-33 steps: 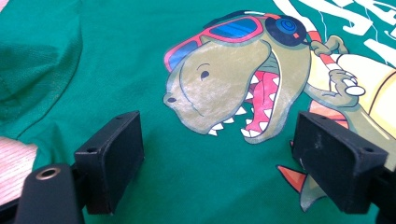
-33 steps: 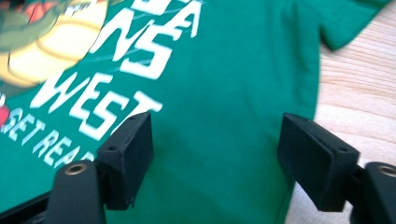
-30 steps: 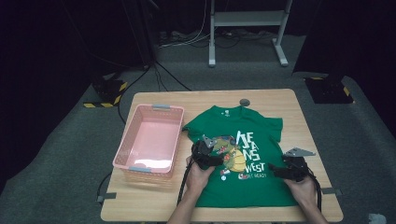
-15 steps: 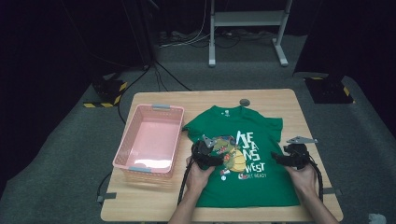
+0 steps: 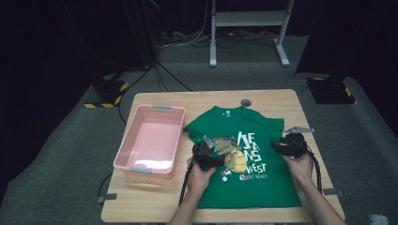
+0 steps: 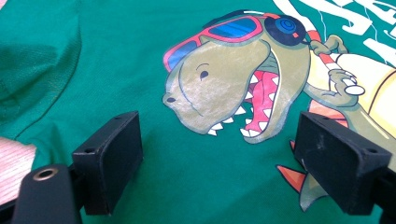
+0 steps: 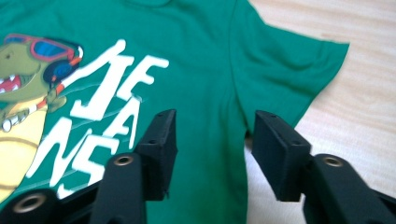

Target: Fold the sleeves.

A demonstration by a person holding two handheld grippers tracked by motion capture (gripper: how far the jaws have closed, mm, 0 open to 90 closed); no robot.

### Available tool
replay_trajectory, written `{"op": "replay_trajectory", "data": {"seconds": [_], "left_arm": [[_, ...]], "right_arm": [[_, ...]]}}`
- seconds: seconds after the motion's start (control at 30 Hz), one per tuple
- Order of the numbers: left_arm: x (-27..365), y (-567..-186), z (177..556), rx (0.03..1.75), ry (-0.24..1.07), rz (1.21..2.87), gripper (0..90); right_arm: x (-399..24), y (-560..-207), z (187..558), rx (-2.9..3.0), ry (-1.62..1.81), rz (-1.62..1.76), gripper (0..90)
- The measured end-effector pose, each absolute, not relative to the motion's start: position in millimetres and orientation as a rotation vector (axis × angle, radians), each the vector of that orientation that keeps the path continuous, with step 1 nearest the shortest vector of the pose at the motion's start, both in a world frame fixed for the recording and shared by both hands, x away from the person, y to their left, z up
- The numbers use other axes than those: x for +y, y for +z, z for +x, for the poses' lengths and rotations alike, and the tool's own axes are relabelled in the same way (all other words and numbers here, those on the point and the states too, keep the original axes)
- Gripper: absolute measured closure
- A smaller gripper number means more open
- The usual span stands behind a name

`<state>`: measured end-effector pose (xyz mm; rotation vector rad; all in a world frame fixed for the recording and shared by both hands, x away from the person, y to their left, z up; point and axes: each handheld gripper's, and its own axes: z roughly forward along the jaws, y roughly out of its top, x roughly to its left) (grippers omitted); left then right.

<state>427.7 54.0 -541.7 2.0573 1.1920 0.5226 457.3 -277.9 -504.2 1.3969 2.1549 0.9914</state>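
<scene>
Since the earlier frame the right gripper [image 5: 281, 147] has slid from the shirt's lower right edge up toward its right sleeve, and its jaws have just been narrowing; they now stand half apart over the side seam under the armpit, cloth below them but nothing pinched. The left gripper [image 5: 217, 159] has stayed put, jaws wide, hovering over the dinosaur print [image 6: 233, 93] with no cloth gripped. The shirt [image 5: 244, 187] lies flat, face up, on the table [image 5: 281, 96], collar toward twelve o'clock and hem toward six. The pink basket [image 5: 123, 152] sits just beside it at nine o'clock, near the left sleeve. A small dark disc [image 5: 245, 102] rests on the table at twelve o'clock from the collar.
</scene>
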Motion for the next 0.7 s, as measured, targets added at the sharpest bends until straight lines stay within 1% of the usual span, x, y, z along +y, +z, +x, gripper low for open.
{"op": "replay_trajectory", "data": {"seconds": [0.17,0.4,0.6,0.7], "left_arm": [[54,-542,428,1.187,0.518,2.059,15.4],[54,-542,428,1.187,0.518,2.059,15.4],[55,-542,428,1.193,0.503,2.045,15.5],[54,-542,428,1.188,0.516,2.055,15.4]], "right_arm": [[-279,-508,471,2.146,0.936,1.416,54.7],[-286,-516,480,2.071,0.924,1.485,56.0],[-292,-512,494,2.039,0.914,1.506,55.3],[-292,-514,502,2.048,0.865,1.509,55.1]]}}
